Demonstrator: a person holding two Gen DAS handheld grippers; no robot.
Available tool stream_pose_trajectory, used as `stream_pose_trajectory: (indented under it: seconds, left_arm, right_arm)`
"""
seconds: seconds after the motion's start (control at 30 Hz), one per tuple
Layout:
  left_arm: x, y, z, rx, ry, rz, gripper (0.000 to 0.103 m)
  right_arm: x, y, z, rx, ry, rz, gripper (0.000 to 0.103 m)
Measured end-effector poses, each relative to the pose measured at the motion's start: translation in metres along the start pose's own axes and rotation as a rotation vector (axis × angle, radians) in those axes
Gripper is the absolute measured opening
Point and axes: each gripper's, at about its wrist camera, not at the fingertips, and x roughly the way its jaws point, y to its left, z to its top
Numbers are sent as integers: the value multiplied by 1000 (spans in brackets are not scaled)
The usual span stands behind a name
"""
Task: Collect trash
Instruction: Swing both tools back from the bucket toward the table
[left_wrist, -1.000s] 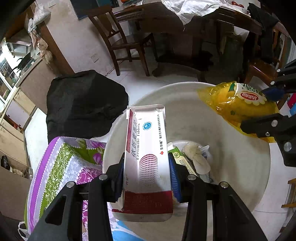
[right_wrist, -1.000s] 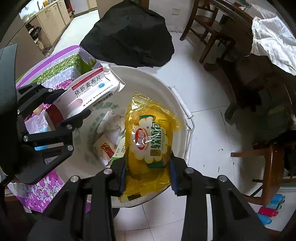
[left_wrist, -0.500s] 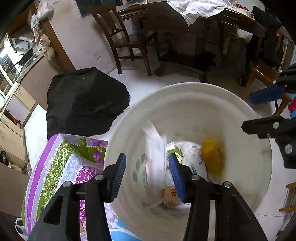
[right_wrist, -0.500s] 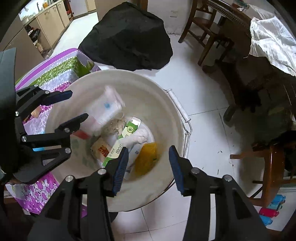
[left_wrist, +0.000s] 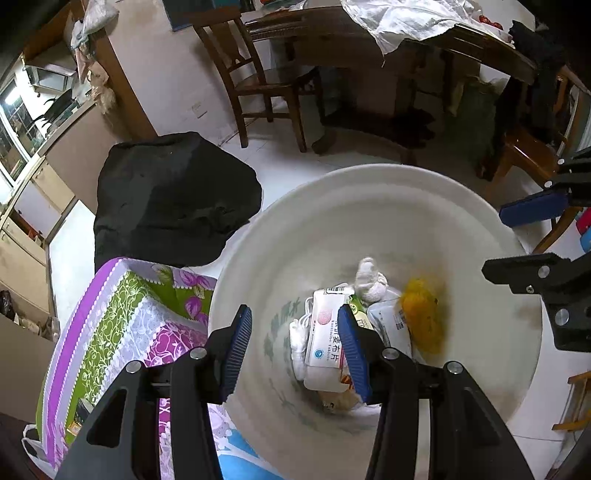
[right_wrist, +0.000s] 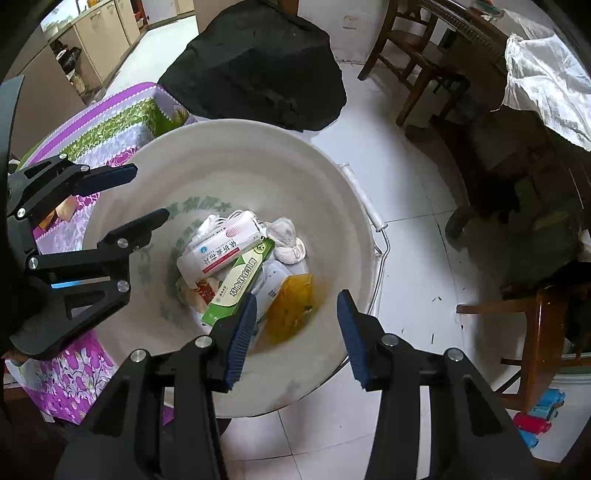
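L gripper (left_wrist: 293, 345) & R gripper (right_wrist: 297, 334): fingers wide, empty, over white bucket (right_wrist: 332, 184) | white pill box (right_wrist: 221, 251) light, stiff, grip long sides | yellow wrapper (right_wrist: 291, 306) thin, slick, crumply.

Smooth white plastic bucket (right_wrist: 303, 162), glossy yellow wrapper (right_wrist: 290, 308), cardboard cartons (right_wrist: 221, 251)

The white bucket (right_wrist: 295, 155) gapes wide beneath both spread grippers; trash piles at its bottom, the floral-clothed table (right_wrist: 103, 122) crowds its left rim, and tiled floor (right_wrist: 406, 206) lies free to its right.
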Motion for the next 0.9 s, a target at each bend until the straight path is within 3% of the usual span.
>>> stream_pose_trajectory:
  seconds: [0.27,0.7,0.8,0.9]
  left_arm:
    - [-6,-2,-4,-5,-30,32,49]
    - [-24,0,-14,-17,-90,99,49]
    - [-29,0,-19,-20,-103,117,49]
    - [-36,3,-28,-35,-117,136,51]
  right_arm:
    - [3,4,-2,-1,-8,-8,44]
    - [-4,20,-13,10,-127,-50,44]
    - [-13,25,-16,17,-176,-60,45]
    - [-29,33,-22,20,-290,-117,47]
